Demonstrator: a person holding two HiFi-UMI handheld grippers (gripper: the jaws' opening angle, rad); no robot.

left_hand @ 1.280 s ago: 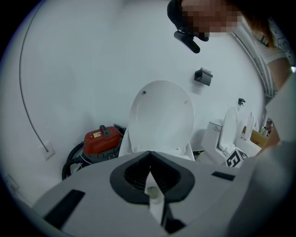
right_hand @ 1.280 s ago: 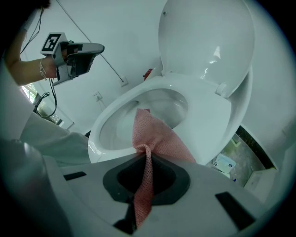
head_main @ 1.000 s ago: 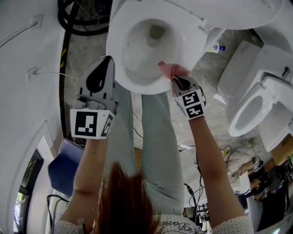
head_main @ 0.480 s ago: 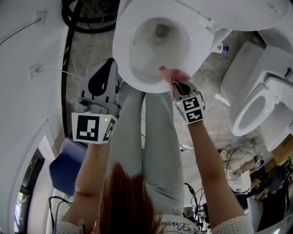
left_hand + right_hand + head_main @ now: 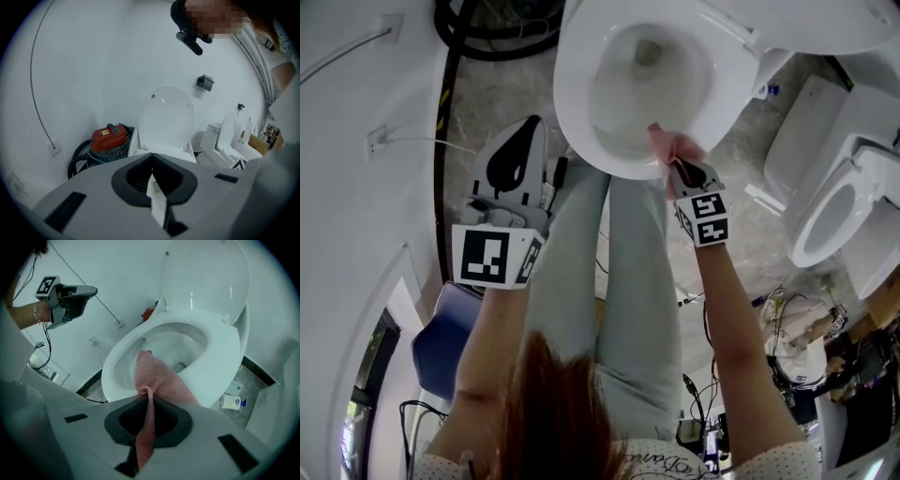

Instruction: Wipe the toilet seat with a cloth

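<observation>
A white toilet stands with its lid (image 5: 201,275) raised and its seat (image 5: 220,357) down around the open bowl. My right gripper (image 5: 149,397) is shut on a pink cloth (image 5: 161,380), which lies spread over the front rim of the seat (image 5: 623,169). In the head view the cloth (image 5: 667,145) shows at the seat's near right edge under the right gripper (image 5: 686,173). My left gripper (image 5: 517,155) hangs in the air left of the bowl, its jaws closed on nothing, touching no part of the toilet (image 5: 166,124).
A red vacuum (image 5: 108,139) with a black hose (image 5: 478,28) stands behind the toilet on the left. A second toilet (image 5: 839,211) is to the right. A small bottle (image 5: 232,401) lies on the floor beside the bowl. A white wall (image 5: 356,141) runs along the left.
The cloth and right gripper have slid a little along the seat's front rim toward the right. The left gripper stayed beside the bowl; the head view shifted, so the toilet sits farther right.
</observation>
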